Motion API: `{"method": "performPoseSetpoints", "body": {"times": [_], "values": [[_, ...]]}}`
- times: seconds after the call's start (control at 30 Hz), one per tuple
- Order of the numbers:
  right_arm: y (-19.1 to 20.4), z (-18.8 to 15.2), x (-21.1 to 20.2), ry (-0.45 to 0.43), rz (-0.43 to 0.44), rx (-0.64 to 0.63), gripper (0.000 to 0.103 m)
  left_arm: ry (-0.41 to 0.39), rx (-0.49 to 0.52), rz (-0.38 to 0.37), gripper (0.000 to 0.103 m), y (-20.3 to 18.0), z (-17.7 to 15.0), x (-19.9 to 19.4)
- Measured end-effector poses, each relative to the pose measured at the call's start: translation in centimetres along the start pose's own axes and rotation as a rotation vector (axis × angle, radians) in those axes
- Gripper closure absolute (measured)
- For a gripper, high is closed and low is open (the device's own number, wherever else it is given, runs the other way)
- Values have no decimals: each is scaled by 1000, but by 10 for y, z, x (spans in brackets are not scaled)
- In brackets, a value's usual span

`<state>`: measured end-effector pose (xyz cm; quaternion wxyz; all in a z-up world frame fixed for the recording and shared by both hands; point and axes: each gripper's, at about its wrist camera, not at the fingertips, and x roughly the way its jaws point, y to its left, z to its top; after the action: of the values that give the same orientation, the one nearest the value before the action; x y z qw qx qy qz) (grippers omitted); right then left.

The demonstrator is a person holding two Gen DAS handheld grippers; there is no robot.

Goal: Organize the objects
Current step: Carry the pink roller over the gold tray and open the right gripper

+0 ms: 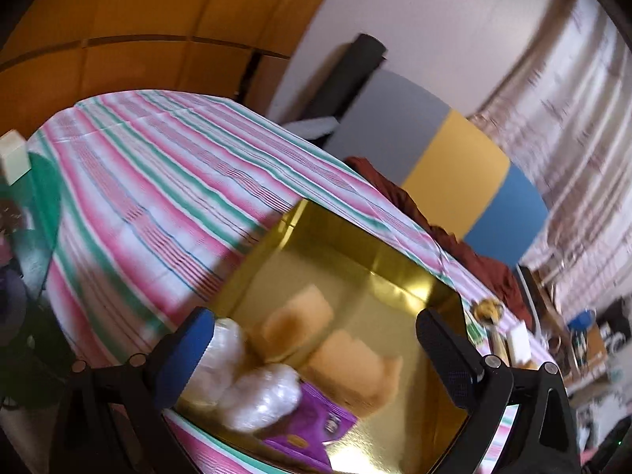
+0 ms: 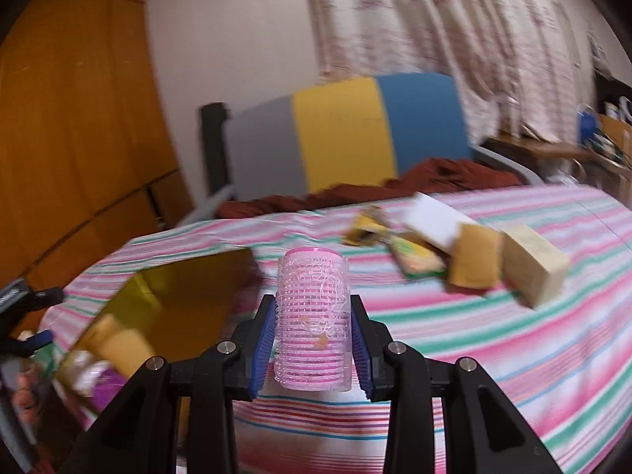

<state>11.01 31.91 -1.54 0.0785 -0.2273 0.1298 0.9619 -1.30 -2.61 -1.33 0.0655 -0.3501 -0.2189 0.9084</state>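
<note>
Right gripper (image 2: 312, 351) clamps an upright pink roller (image 2: 312, 316); left gripper (image 1: 316, 355) gapes empty.
Below the left one, the gold box (image 1: 335, 237) holds sponges (image 1: 347, 363), white bundles (image 1: 260, 395), a purple packet (image 1: 308, 430).

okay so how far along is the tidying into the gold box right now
Partly done. The gold box already holds two orange sponges, two clear-wrapped bundles and a purple packet. The right gripper is clamped on a pink hair roller; the left gripper is open and empty. Several sponges and packets remain on the striped cloth.
</note>
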Motion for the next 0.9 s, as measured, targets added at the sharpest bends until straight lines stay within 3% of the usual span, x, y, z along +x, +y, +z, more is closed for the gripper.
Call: {"method": "performPoseSetpoints", "body": {"times": [0.13, 0.37, 0.6, 0.9], "values": [[37, 3, 2, 41, 103, -46, 68, 3, -18, 21, 0, 9, 0, -2], [95, -13, 29, 249, 255, -125, 68, -2, -25, 29, 0, 16, 0, -6], [129, -31, 62, 414, 264, -221, 68, -6, -24, 21, 0, 20, -1, -9], [146, -41, 72, 483, 287, -234, 65, 3, -36, 29, 0, 26, -3, -9]]}}
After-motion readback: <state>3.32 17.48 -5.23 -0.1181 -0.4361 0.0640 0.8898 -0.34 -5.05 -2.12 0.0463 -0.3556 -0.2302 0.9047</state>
